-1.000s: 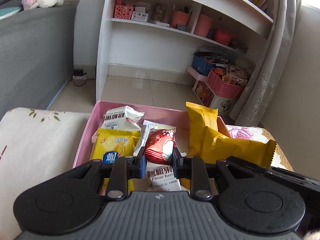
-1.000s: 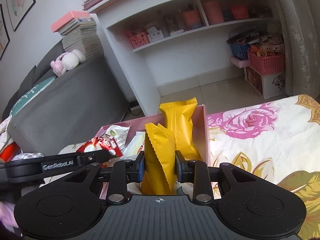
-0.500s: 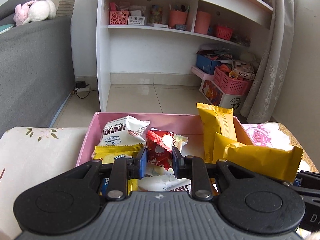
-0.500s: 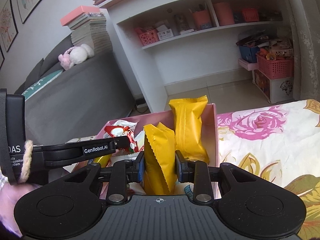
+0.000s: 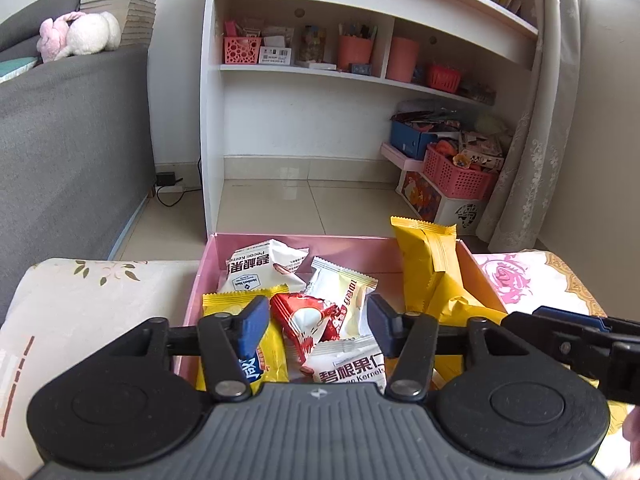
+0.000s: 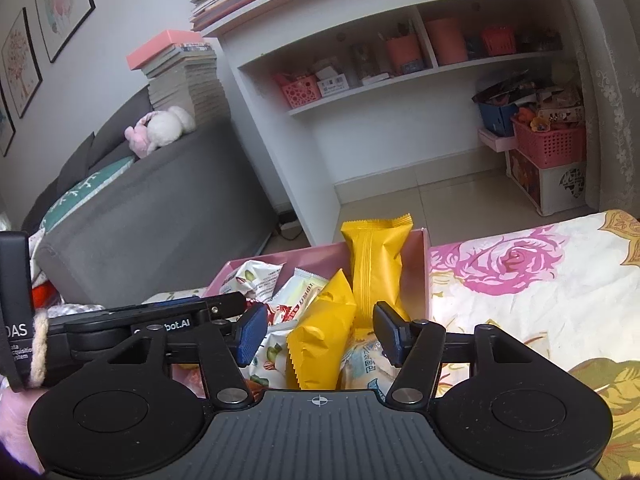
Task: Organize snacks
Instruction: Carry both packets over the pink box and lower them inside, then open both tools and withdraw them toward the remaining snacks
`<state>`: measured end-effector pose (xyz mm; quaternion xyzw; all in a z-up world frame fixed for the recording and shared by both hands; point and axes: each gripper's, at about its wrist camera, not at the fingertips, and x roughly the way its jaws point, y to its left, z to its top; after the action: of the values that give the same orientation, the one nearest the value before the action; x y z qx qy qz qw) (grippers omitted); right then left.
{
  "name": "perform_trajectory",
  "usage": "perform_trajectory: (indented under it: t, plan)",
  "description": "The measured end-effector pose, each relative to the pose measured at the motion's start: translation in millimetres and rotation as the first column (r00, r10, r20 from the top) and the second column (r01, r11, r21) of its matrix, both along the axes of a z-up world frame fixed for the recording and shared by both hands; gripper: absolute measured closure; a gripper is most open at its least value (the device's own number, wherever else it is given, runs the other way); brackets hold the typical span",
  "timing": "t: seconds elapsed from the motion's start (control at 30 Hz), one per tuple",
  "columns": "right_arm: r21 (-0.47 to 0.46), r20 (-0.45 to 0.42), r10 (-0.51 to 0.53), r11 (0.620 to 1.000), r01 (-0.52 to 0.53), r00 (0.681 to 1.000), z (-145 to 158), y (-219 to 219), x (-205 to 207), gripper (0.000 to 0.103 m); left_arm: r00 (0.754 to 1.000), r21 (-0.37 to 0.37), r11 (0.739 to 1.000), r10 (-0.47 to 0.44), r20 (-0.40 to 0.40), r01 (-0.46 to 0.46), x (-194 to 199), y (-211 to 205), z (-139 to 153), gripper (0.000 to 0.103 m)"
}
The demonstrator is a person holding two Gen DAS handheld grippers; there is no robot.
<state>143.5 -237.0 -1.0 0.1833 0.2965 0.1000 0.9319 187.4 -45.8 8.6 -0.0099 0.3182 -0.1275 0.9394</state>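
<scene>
The left gripper (image 5: 316, 320) is opening its jaws above the pink box (image 5: 208, 264); the red snack packet (image 5: 308, 326) lies between the pads, but they do not press it. The right gripper (image 6: 318, 330) is opening as well, and the yellow packet (image 6: 324, 344) stands between its pads, free of both. Both packets rest inside the box, among other snacks.
</scene>
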Motion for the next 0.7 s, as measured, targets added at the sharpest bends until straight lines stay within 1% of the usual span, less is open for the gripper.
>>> perform_trajectory:
  t: [0.17, 0.3, 0.37, 0.47, 0.6, 0.67, 0.7]
  plan:
    - [-0.010, 0.009, 0.003, 1.000, -0.002, 1.000, 8.5, -1.7, -6.9, 0.034, 1.000, 0.016, 1.000, -0.004, -0.001, 0.004, -10.7, 3.6, 5.0, 0.037]
    - [-0.028, 0.014, 0.016, 0.999, -0.016, 1.000, 14.8, -0.1, -15.1, 0.027, 1.000, 0.031, 1.000, -0.007, -0.011, 0.007, -20.1, 6.6, 6.9, 0.030]
    - [-0.039, 0.017, 0.027, 0.999, -0.026, 1.000, 17.7, 1.3, -19.9, 0.023, 1.000, 0.043, 0.999, -0.012, -0.014, 0.013, -26.3, 9.4, 8.1, 0.024]
    - [-0.050, 0.018, 0.043, 0.998, -0.042, 0.999, 21.3, 2.1, -27.9, 0.018, 1.000, 0.060, 0.998, -0.021, -0.011, 0.022, -35.7, 12.1, 11.0, 0.016]
    - [-0.067, 0.020, 0.038, 0.997, -0.036, 0.999, 25.2, 0.6, -38.1, 0.011, 1.000, 0.081, 0.996, -0.025, -0.011, 0.026, -48.9, 18.1, 15.2, 0.010]
    - [-0.077, 0.019, 0.034, 0.996, -0.032, 0.999, 26.7, -0.1, -42.6, 0.007, 1.000, 0.080, 0.996, -0.024, -0.019, 0.025, -55.3, 22.4, 17.0, 0.005]
    - [-0.083, 0.018, 0.032, 0.996, -0.031, 0.999, 27.5, 0.0, -45.0, 0.006, 0.999, 0.076, 0.997, -0.024, -0.027, 0.026, -58.4, 24.8, 17.6, 0.004]
